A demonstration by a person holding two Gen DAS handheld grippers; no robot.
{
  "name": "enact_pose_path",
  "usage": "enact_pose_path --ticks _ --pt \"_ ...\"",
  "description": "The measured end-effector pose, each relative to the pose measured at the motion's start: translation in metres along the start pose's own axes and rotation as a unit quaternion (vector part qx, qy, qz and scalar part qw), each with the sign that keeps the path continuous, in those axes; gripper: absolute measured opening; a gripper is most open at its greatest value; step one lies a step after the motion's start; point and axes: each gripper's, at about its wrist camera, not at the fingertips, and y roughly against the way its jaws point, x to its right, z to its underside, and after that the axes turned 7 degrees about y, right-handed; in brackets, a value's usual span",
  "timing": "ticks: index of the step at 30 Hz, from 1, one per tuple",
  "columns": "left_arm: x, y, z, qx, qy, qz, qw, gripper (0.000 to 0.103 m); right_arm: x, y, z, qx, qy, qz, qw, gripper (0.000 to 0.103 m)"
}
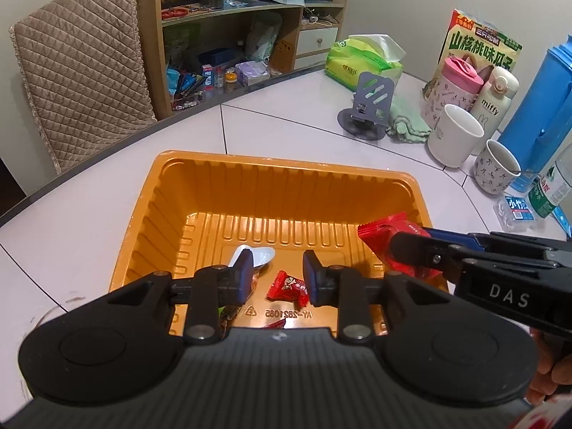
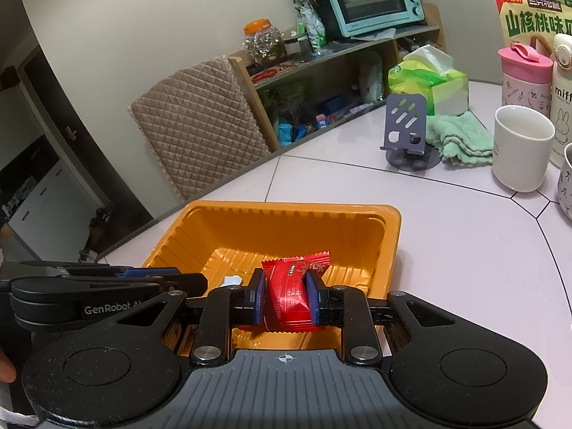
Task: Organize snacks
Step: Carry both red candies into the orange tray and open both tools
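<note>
Left hand-held gripper [image 1: 275,279], in the left wrist view, hangs over the near end of the orange tray [image 1: 150,193] with its two blue pads spread and nothing between them; a small red candy [image 1: 287,286] lies on the tray floor directly below the gap, slightly nearer the right-hand pad, and a white wrapper [image 1: 257,255] lies just ahead of the left-hand pad; from the right side the right hand-held gripper [image 1: 404,239] reaches in over the tray's right rim, pinching a red snack packet [image 1: 384,236] whose free crimped end points ahead and to the left, over the tray floor; the right one is clearly the nearer to that packet, being the one that carries it.

Right hand-held gripper [image 2: 286,298], in the right wrist view, is pressed on the red snack packet [image 2: 291,293] across its narrow width; the packet's long axis runs straight ahead along the fingers, its far crimped edge standing above the tray floor; the orange tray [image 2: 388,246] lies directly below and ahead, resting on the pale surface [image 2: 464,250]; the tool is pitched gently downward toward the tray; by my judgement, letting go here would drop the packet inside; the left hand-held gripper [image 2: 200,280] lies just to the left at similar height.
</note>
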Motion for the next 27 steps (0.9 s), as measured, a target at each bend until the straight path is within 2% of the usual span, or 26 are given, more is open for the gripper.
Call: enact_pose_path --ticks 14,19,25,27 --pt "-0.005 0.016 0.003 0.005 0.012 0.0 0.9999 0.035 -0.005 0.002 -0.007 0.023 -0.001 -0.006 1.0 0.026" --pt "-0.009 0.027 0.007 0.008 0.019 0.001 0.9998 0.037 -0.004 0.009 -0.009 0.029 -0.008 -0.013 0.999 0.041" --pt "-0.013 0.049 0.015 0.015 0.035 0.001 0.9993 0.049 -0.004 0.025 -0.003 0.027 -0.01 -0.017 0.999 0.05" --pt "-0.015 0.058 0.019 0.019 0.039 -0.001 0.9991 0.05 -0.003 0.033 0.001 0.028 -0.013 -0.018 0.999 0.054"
